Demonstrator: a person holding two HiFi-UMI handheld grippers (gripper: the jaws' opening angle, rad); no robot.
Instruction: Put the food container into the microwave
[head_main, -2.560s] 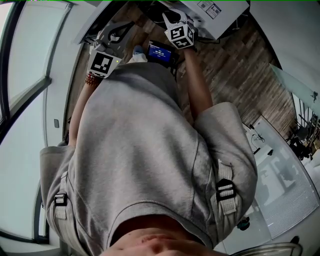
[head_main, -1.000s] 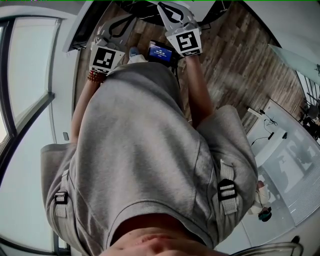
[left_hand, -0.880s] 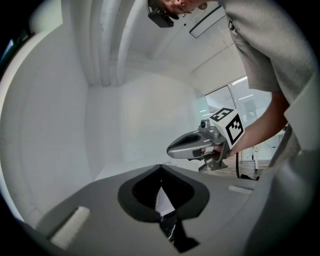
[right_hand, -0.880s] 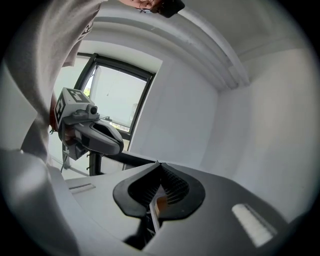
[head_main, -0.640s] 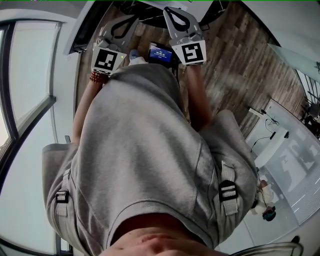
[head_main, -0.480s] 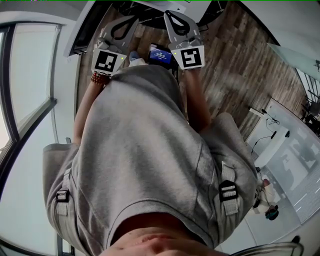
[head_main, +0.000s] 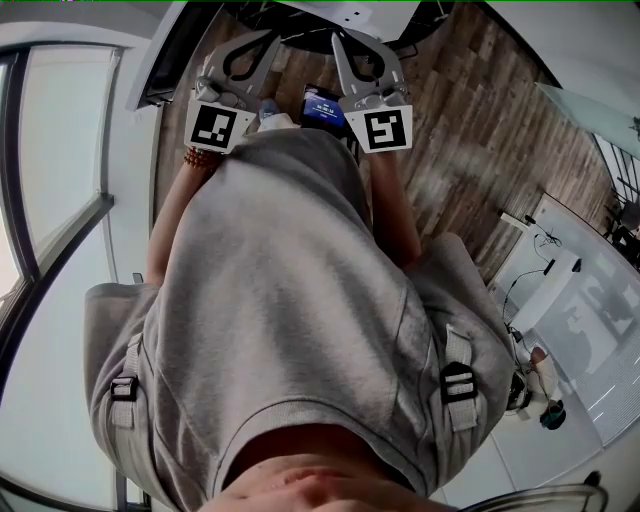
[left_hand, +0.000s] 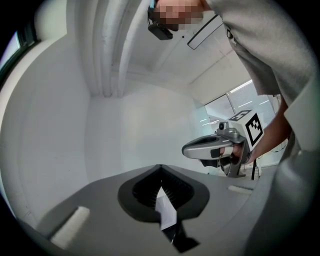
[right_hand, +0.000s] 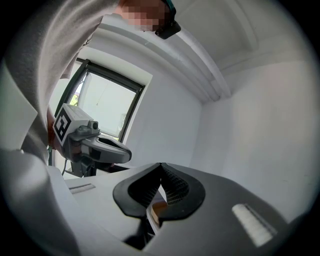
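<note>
— Take me across it, starting from your left

— Far left is a tall window (head_main: 50, 200), and nothing of the task is there. Next comes my left gripper (head_main: 262, 42), held out ahead of my grey sweatshirt (head_main: 270, 300). Its jaws are pressed together at the tips with nothing between them, and its own view looks up at bare white wall and ceiling.

— And in the middle?

— Between the two grippers, just past the hem of the sweatshirt, there's a small device with a blue-lit screen (head_main: 322, 105). I can't tell what it is. Just right of it is my right gripper (head_main: 342, 42), jaws likewise closed tip to tip and empty. Beyond that there's only wooden floor (head_main: 470, 130).

— The food container? The microwave?

— Neither shows in any view, so I can't say where they are. I judge the task is at its very start, with nothing grasped and no door reached.

— What does the next move call for?

— Turning to find the container on whatever worktop carries it, then spreading one gripper wide enough to take its wall or rim. The other gripper should stay free for the microwave door
</note>
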